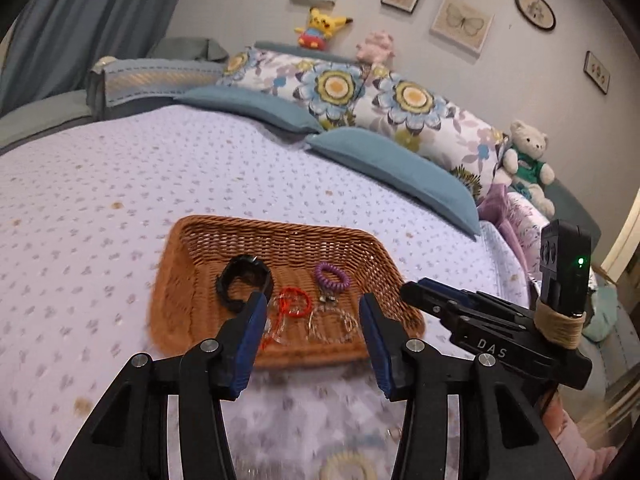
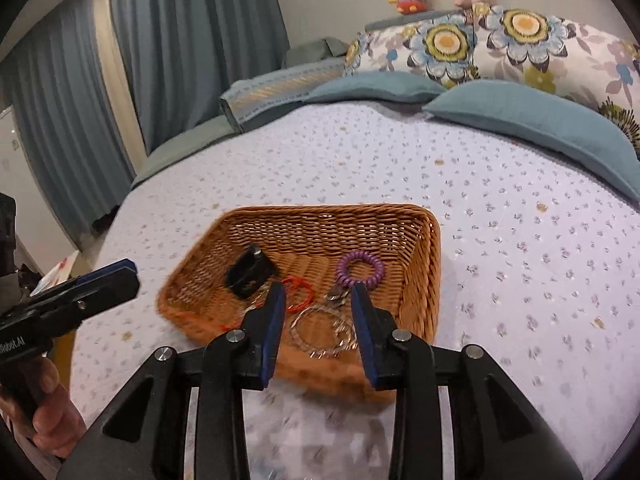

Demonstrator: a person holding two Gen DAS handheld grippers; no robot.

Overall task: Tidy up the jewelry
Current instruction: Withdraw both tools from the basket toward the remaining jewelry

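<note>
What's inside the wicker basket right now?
The wicker basket holds a black bracelet, red cord bracelet, purple coil bracelet and clear beaded bracelet; gripper fingers cover parts.

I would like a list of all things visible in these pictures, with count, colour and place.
wicker basket: 1, brown, on the bed
black bracelet: 1, black, basket left
red bracelet: 1, red, basket middle
purple coil bracelet: 1, purple, basket right
clear bracelets: apparently 2, transparent, basket front
bedspread: 1, lilac, flowered
pillows: 2 blue, 2 floral, bed head
plush toys: 3, yellow, pink, white
left gripper: open, over basket
right gripper: open, over basket
</note>
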